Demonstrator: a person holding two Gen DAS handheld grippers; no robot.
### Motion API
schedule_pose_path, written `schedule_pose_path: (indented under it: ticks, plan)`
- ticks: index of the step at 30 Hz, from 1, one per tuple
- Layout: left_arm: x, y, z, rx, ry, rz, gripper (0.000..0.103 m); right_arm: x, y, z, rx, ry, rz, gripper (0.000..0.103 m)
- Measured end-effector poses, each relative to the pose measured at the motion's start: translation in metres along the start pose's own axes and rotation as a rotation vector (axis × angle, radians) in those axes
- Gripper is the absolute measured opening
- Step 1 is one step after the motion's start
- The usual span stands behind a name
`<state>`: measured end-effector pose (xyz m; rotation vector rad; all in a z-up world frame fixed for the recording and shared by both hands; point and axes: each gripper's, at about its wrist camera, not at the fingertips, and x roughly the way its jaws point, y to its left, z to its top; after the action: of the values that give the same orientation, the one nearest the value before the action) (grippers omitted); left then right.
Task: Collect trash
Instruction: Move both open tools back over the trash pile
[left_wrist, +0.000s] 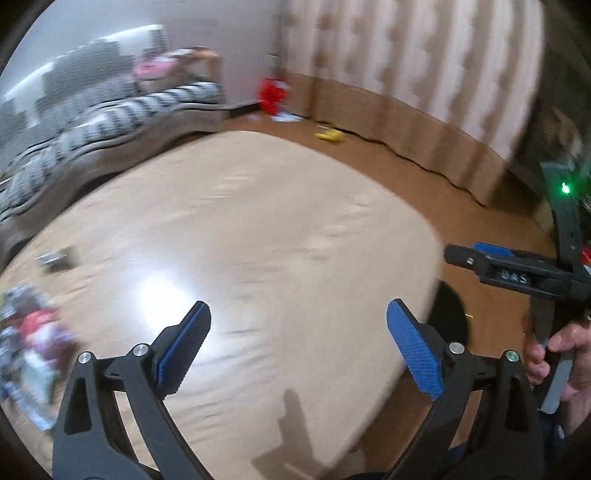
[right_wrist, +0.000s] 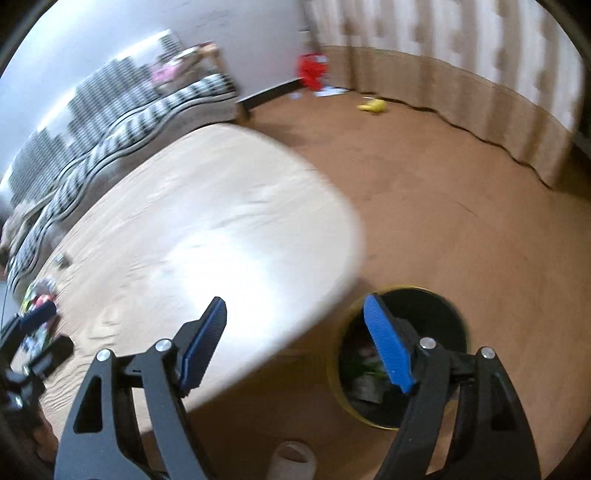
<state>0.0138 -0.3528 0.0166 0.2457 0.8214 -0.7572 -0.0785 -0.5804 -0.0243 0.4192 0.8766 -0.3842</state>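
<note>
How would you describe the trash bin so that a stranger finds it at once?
Start at the big pale table and go to its rounded corner nearest the camera. On the brown floor just past that corner stands the bin: round, black inside with a yellow rim, some trash already in it. No other container stands near.

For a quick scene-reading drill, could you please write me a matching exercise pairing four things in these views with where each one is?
Things:
1. trash bin
2. pile of wrappers
3. yellow object
4. red object

Places:
A. on the floor near the curtain
B. at the left end of the table
C. on the floor beside the table corner
D. on the floor in the far corner of the room

Pairs: 1-C, 2-B, 3-A, 4-D
</note>
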Motion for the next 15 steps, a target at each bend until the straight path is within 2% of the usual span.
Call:
schedule_pose_path:
  ticks: [4,9,12,15]
  plan:
    - [-0.04,0.09,-0.014,-0.114,-0.036,0.118,0.093,0.017,0.091,0.002,-0.124,0.014,0.11,0.074]
    - [-0.086,0.194,-0.048,-0.268,-0.081,0.278,0.093,0.026,0.199,-0.007,-0.294,0.026,0.214,0.074]
    - [-0.107,0.24,-0.069,-0.316,-0.096,0.362,0.093,0.03,0.271,-0.023,-0.402,0.04,0.287,0.074]
    - [-0.129,0.292,-0.098,-0.373,-0.101,0.447,0.093,0.036,0.318,-0.035,-0.47,0.053,0.327,0.074]
